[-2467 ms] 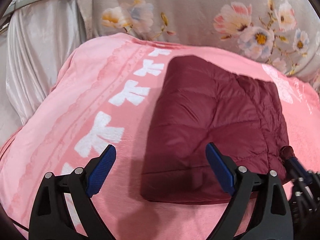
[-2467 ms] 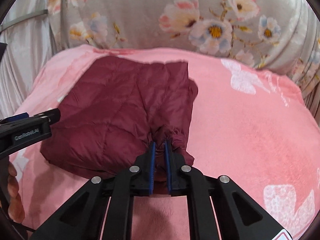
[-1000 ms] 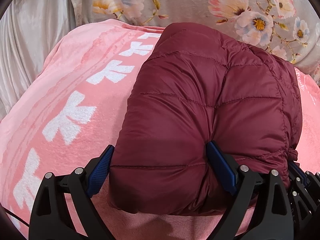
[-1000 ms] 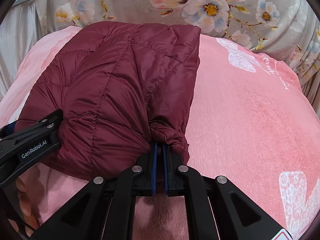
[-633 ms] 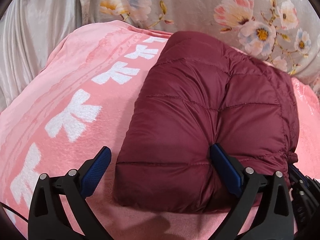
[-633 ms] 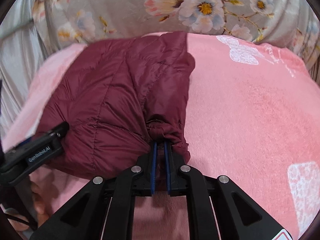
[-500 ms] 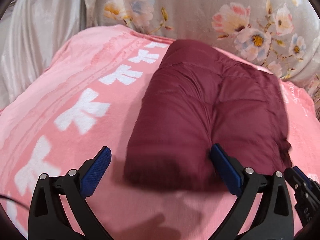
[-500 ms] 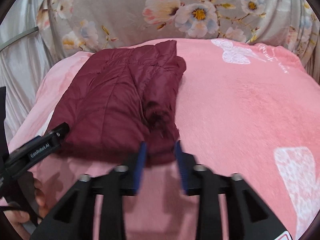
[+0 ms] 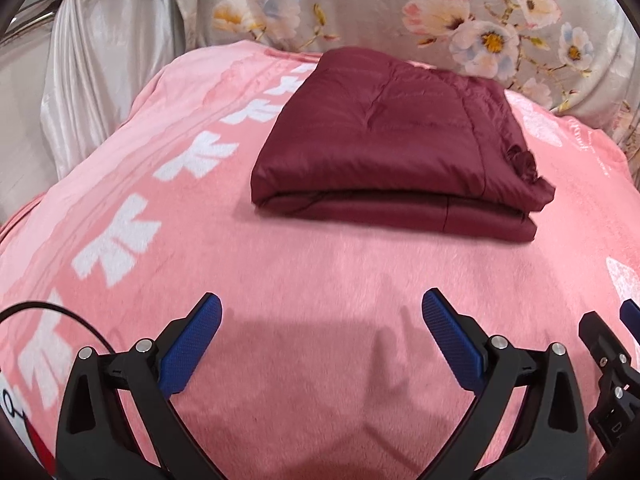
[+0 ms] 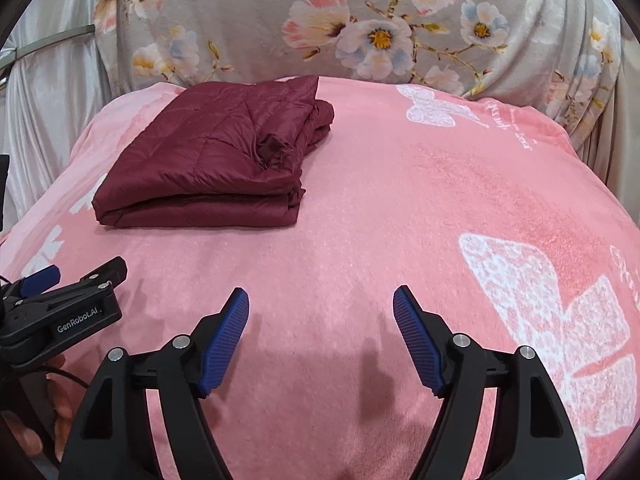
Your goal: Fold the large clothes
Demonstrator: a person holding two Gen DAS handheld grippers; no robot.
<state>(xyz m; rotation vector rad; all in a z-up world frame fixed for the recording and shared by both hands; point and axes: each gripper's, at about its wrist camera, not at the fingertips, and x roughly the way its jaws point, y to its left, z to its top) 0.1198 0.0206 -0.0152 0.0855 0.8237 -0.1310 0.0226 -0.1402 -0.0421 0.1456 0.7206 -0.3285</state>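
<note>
Grippers: left gripper (image 9: 322,332) and right gripper (image 10: 321,326) both have their blue pads spread wide apart, holding nothing, hovering over bare blanket.
Task's thing: maroon quilted jacket (image 9: 384,140) lies folded into a flat, layered rectangle on the far part of the bed, close under the floral cover (image 10: 360,28) at the back.
Long axis: the bundle runs left to right across the bed; its near folded edge (image 9: 394,210) faces both grippers, with at least two stacked layers showing along it.
Loose end: a bunched cuff (image 9: 522,160) sits on top at the right side of the bundle, a little rumpled and not tucked in.
Direction from grippers: the jacket lies ahead and away from both, well apart from the pads. From the left gripper it sits almost straight ahead, slightly right; from the right gripper it sits ahead and clearly to the left (image 10: 216,160).
Nearer arm: the left gripper lines up better with the bundle's middle; the right gripper is nearer to the cuff side.
Surface: pink blanket (image 10: 400,208) with white butterfly prints covers the bed; the strip between grippers and jacket is bare.
Surroundings: pale satin curtain (image 9: 100,60) hangs at the far left.
Judgement: the fold looks complete. If any move remains, it would likely be a forward reach to tidy the cuff, best suited to the right gripper.
</note>
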